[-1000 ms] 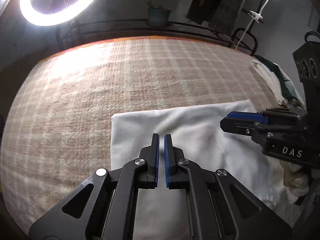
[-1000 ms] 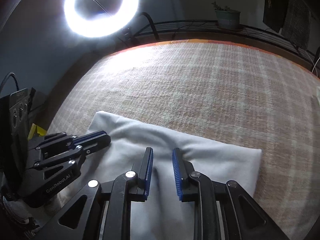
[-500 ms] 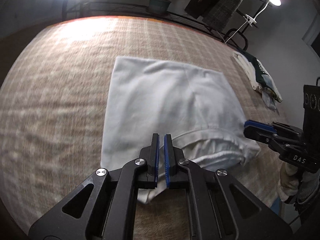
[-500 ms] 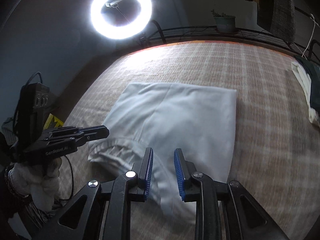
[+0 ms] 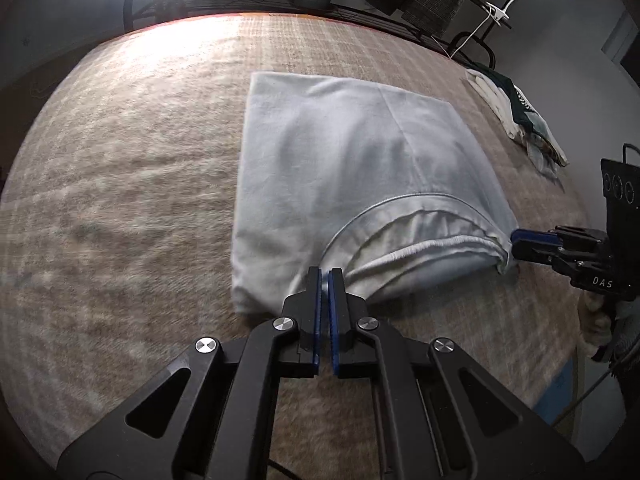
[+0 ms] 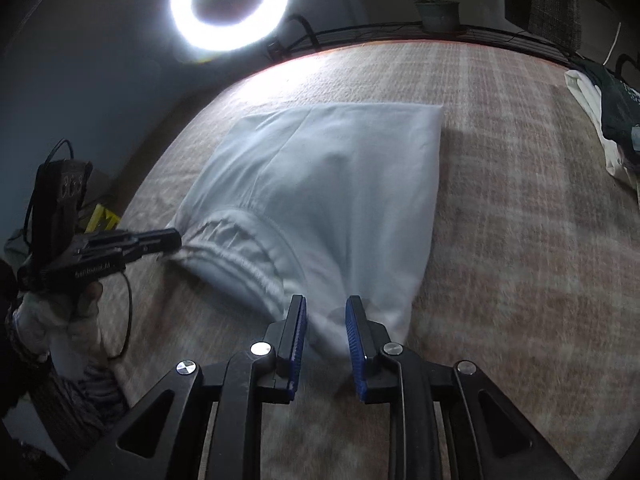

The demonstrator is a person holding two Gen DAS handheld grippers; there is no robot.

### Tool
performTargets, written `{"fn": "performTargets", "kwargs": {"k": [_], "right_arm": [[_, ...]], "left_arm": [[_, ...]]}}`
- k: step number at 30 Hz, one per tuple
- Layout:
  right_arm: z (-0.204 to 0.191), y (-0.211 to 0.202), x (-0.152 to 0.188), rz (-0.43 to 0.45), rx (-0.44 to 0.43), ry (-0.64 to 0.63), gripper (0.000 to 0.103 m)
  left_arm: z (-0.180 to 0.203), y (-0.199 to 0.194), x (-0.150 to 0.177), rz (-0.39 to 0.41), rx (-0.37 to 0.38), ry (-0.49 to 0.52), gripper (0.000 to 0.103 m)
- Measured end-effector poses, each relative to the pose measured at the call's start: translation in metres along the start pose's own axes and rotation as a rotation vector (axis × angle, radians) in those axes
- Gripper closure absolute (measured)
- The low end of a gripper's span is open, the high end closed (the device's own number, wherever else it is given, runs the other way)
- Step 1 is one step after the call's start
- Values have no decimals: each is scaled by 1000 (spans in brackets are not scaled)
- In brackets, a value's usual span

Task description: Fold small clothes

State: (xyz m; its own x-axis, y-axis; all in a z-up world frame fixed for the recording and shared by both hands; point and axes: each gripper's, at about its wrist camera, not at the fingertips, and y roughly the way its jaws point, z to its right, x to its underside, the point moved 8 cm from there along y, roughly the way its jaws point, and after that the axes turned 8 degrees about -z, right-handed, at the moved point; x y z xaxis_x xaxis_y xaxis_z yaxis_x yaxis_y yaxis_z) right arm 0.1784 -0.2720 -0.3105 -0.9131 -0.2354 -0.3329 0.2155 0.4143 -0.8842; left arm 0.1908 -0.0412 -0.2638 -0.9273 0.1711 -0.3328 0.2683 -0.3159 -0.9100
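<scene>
A white garment [image 5: 352,168] with an elastic waistband lies on the plaid blanket; it also shows in the right wrist view [image 6: 332,184]. My left gripper [image 5: 324,280] is shut at the waistband's near end and seems to pinch the cloth there. It also shows in the right wrist view [image 6: 168,238], shut at the waistband's left corner. My right gripper [image 6: 325,312] is partly open, its jaws on either side of the garment's near corner. In the left wrist view it [image 5: 520,238] touches the waistband's right corner.
The tan plaid blanket [image 5: 120,200] covers the whole surface. A pile of folded clothes [image 5: 516,116] lies at the far right edge, also in the right wrist view [image 6: 608,120]. A ring light [image 6: 230,4] and a metal rack stand behind.
Both grippers have drawn back toward me from over the garment to its near waistband edge. The waistband has come into view and the garment now looks stretched between them.
</scene>
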Motion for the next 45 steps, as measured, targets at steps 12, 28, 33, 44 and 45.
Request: {"fn": "performTargets", "kwargs": {"k": [12,28,33,44,45], "right_arm": [[71,-40,-16,121,-135,223,53],[106,1,-49,143,-380,389,59],[96,12,-54,147,-397,400,66],[71,6,-70,85,-199,308,96],[68,4,-72,83,-171,286,96]], "left_arm": [[-66,-10,-44,37,200,-349,65],[-60,36,-68,-28,354,-387,65],[-53,40,-75,-22,338,-358,68],[-31,40,-83,18,204,-274,96],[-30,38,-83,24,203,-273,96]]}}
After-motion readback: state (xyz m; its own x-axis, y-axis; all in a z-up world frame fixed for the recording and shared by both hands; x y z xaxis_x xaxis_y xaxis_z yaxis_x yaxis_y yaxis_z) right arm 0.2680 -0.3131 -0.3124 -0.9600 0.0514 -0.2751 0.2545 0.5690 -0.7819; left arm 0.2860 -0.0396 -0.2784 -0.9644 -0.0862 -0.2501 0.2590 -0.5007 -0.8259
